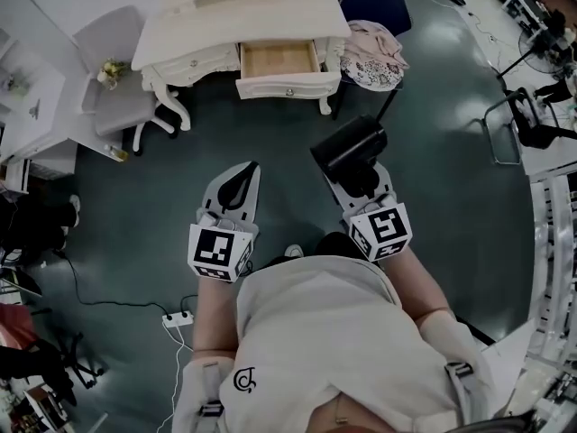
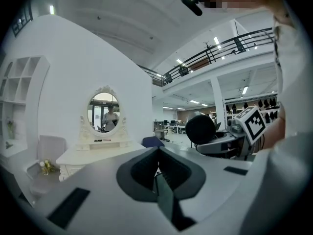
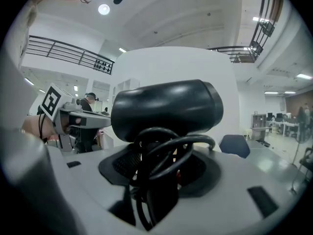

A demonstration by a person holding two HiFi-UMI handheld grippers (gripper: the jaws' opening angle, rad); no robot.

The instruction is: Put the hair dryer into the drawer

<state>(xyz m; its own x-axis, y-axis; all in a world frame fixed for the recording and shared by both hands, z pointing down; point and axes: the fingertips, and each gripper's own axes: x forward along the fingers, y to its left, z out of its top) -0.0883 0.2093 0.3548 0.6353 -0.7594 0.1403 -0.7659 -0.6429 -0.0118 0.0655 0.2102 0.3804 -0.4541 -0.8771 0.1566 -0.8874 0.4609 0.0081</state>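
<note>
Head view: person stands on a dark floor (image 1: 433, 152), both grippers held out in front, roughly level.

Right gripper (image 1: 353, 177) – jaws partway apart, clamped on the hair dryer (image 1: 350, 147). Right gripper view confirms this: the black dryer body (image 3: 166, 109) sits crosswise above the jaws, and the handle with its looped cord (image 3: 164, 153) is pinched between the pads.

Left gripper (image 1: 242, 180) – jaws brought together, nothing between them. Left gripper view shows the two dark pads meeting along a seam (image 2: 159, 173).

The dryer is in the air, well apart from the white dressing table (image 1: 207, 25) ahead. The table's drawer (image 1: 279, 61) is pulled out, its wooden bottom bare.

Around the table: a grey chair (image 1: 113, 97) at its left, a dark blue chair (image 1: 374, 7) with a pale cloth (image 1: 374, 48) at its right. An oval mirror (image 2: 104, 111) stands on the tabletop.
</note>
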